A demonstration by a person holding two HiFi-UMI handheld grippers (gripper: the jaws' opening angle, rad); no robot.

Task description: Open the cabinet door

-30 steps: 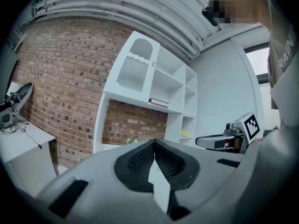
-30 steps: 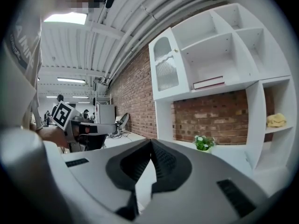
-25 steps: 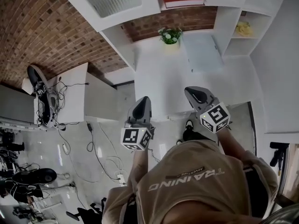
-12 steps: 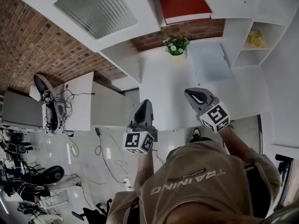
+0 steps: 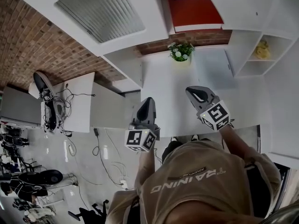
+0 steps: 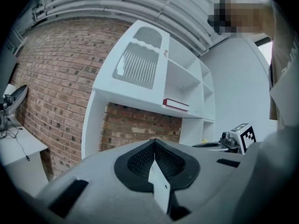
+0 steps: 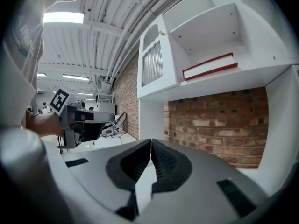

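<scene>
The white shelf unit has an upper cabinet door point(image 5: 105, 13) with a ribbed glass panel, closed, at the top left of the unit. It also shows in the left gripper view as the cabinet door point(image 6: 140, 62) and in the right gripper view as the cabinet door point(image 7: 152, 62). My left gripper point(image 5: 147, 102) is shut and empty, held level over the front edge of the white counter point(image 5: 170, 85). My right gripper point(image 5: 193, 92) is shut and empty too, a little further in over the counter. Both are well short of the door. The left gripper point(image 6: 154, 142) and the right gripper point(image 7: 150, 141) show their jaws meeting.
A red book point(image 5: 194, 10) lies on the shelf above the brick recess. A small potted plant point(image 5: 181, 52) stands at the back of the counter. A yellow object point(image 5: 262, 49) sits in the right shelves. A side desk point(image 5: 70, 101) with cables stands to the left.
The person has stepped toward the shelf unit, which now looks nearer. Both grippers have moved forward with them and stay shut.
</scene>
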